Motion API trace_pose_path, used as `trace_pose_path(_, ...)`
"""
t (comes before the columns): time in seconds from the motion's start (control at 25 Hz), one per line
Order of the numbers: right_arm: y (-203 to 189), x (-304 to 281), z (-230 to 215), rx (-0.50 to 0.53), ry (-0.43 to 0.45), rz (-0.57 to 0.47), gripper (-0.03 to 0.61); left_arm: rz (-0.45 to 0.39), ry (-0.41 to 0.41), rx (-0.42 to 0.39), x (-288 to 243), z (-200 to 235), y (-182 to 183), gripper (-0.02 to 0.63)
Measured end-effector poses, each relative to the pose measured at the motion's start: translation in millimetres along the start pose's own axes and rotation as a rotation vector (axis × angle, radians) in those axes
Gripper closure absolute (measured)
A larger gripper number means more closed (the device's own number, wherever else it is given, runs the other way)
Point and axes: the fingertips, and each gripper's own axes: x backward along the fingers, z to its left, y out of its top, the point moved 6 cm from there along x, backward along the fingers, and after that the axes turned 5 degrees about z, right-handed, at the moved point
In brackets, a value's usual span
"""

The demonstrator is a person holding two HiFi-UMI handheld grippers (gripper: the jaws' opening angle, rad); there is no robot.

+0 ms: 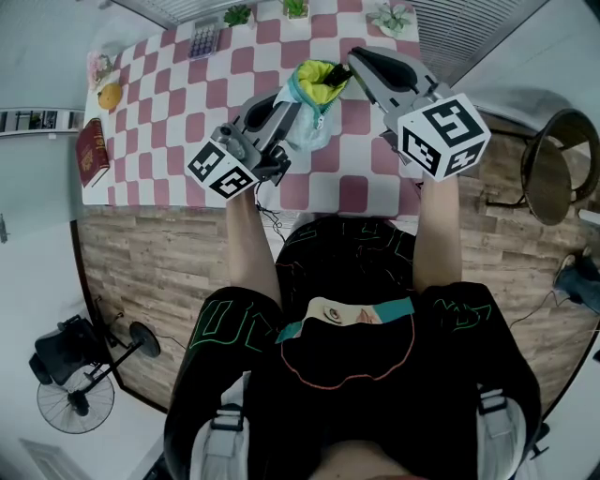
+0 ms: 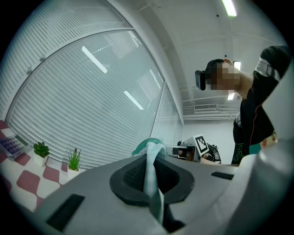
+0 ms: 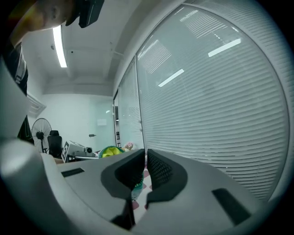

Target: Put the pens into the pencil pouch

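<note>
Desk (image 1: pixel 169 103), chequered red and white, set against window blinds (image 1: pixel 469 23), seen from above.

**Claws.** My left claw (image 1: pixel 292 101) is clenched on the rim of the pencil pouch (image 1: pixel 314 127), with a fold of its pale teal cloth pinched flat between the pads (image 2: pixel 131 176). The pouch hangs from that pinch with its mouth up and its yellow lining showing. I cannot tell whether its bottom rests on the desk. My right claw (image 1: pixel 356 61) stands just beside the mouth, on the side away from the left claw. Its jaws are a narrow slit apart with nothing between them, so it is released and empty. No pen shows in any view, and whether any lie inside the pouch cannot be told.

**Handling, as judged.** The pouch is light, soft and limp. It sags from a single pinch, and its mouth will likely fold shut unless the rim is kept taut. The hold therefore belongs on the hem or zip edge, not on the slack body. A pen would be light, stiff, smooth and prone to roll, so I would take it across the barrel near its middle.

**Surroundings.**
- Beyond both claws, along the blinds, are small potted plants (image 1: pixel 237 14) and a calculator (image 1: pixel 203 37).
- Well out past the left claw lies a red book (image 1: pixel 92 152).
- Off the desk, on the right claw's outer side, stands a stool (image 1: pixel 553 164).
- Nothing stands between either claw and the pouch.
</note>
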Motion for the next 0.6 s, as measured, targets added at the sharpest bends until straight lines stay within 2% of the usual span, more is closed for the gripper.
trace_pose_path(0.08, 1.7, 3.5, 2.0, -0.039, 0.036, -0.024, 0.577, -0.008, 0.037, -0.011, 1.0, 1.0, 2.7, 0.614)
trace_pose_path(0.2, 6.4, 6.7, 8.9, -0.088, 0.104, -0.064, 0.577, -0.040, 0.107, -0.028, 5.0, 5.5, 10.1, 0.614)
trace_pose_path(0.6, 4.1, -1.3, 13.6, -0.122, 0.025, -0.036, 0.577, -0.044, 0.389, -0.115, 27.4, 21.1, 30.6, 0.614)
